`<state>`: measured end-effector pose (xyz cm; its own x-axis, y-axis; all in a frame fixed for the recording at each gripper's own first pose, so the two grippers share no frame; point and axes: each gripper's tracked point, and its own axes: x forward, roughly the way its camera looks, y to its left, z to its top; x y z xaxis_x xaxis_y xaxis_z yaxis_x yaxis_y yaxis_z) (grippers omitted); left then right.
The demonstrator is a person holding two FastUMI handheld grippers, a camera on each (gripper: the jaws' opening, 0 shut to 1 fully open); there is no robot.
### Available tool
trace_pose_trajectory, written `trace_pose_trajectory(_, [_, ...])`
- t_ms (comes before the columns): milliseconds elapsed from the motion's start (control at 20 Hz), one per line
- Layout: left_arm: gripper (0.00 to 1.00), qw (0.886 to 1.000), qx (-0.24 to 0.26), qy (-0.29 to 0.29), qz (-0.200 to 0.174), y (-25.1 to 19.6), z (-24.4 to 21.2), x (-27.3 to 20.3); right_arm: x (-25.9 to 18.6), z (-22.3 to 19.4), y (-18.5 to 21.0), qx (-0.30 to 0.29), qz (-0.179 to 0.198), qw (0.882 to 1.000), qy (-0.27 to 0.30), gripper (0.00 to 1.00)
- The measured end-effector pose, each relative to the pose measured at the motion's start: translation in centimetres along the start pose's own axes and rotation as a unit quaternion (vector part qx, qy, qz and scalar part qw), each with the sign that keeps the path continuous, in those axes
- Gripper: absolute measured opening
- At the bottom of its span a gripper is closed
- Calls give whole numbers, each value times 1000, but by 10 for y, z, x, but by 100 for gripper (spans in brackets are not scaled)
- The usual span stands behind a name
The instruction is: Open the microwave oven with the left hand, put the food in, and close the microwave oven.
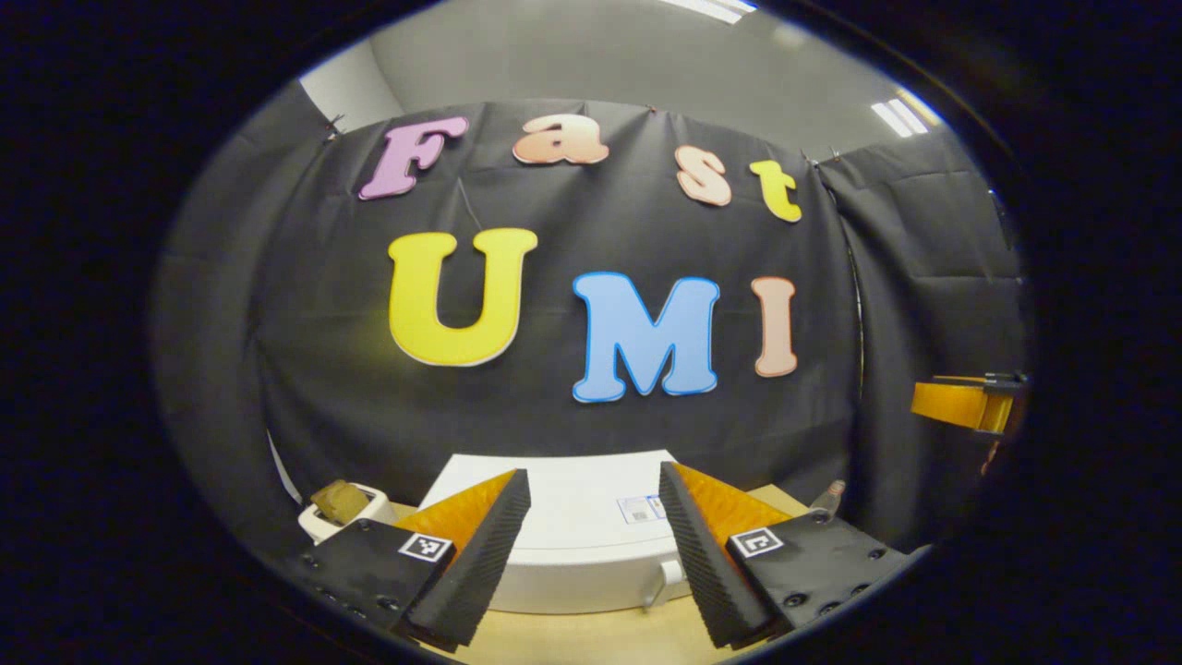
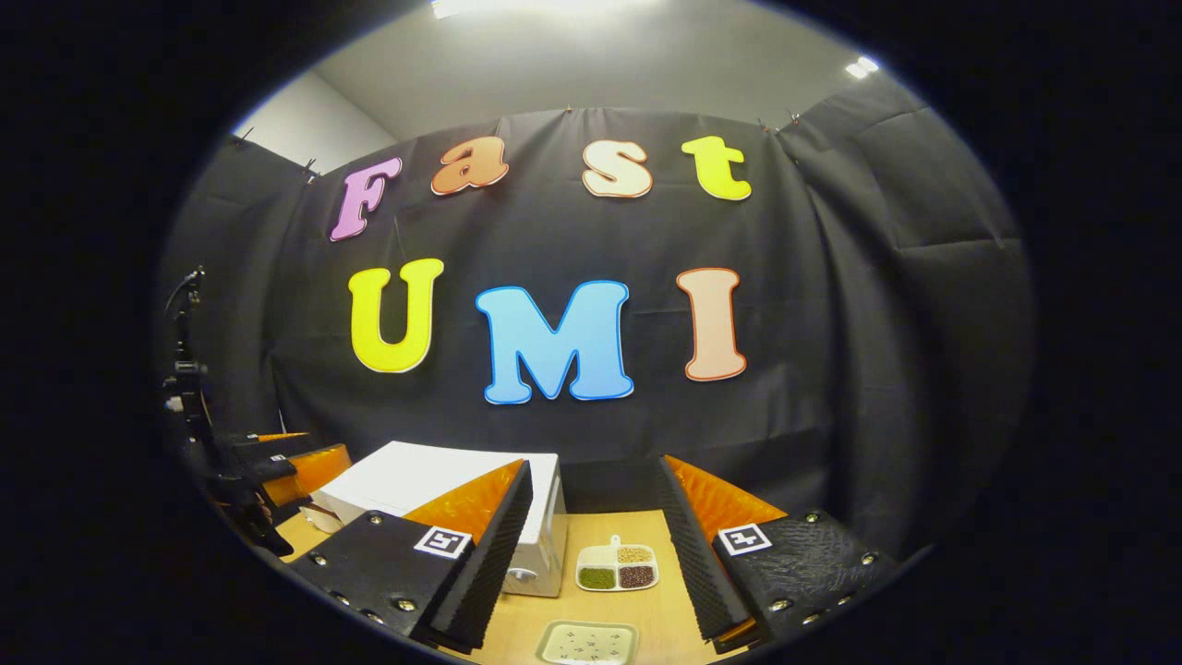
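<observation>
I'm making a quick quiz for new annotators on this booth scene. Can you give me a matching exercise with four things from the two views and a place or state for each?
Things:
1. microwave oven
2. divided dish of food
3. green tray
4. right hand-held gripper

Places or states:
A. on the table, nearest the camera in the right gripper view
B. open, holding nothing
C. white, door closed
D. on the table right of the microwave oven in the right gripper view, with three compartments

Pairs: 1-C, 2-D, 3-A, 4-B
</observation>
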<state>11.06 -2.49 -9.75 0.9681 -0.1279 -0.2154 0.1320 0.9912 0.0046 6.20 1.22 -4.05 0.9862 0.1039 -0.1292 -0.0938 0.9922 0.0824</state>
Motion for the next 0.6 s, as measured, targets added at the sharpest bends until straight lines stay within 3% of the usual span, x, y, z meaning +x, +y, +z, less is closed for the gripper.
trace_pose_trajectory(250, [94, 998, 8, -51, 26, 39, 81, -59, -9, 36, 34, -17, 7, 1000, -20, 82])
trace_pose_trajectory(600, [94, 998, 9, -55, 14, 66, 91, -94, -34, 53, 77, -30, 13, 999, -40, 82])
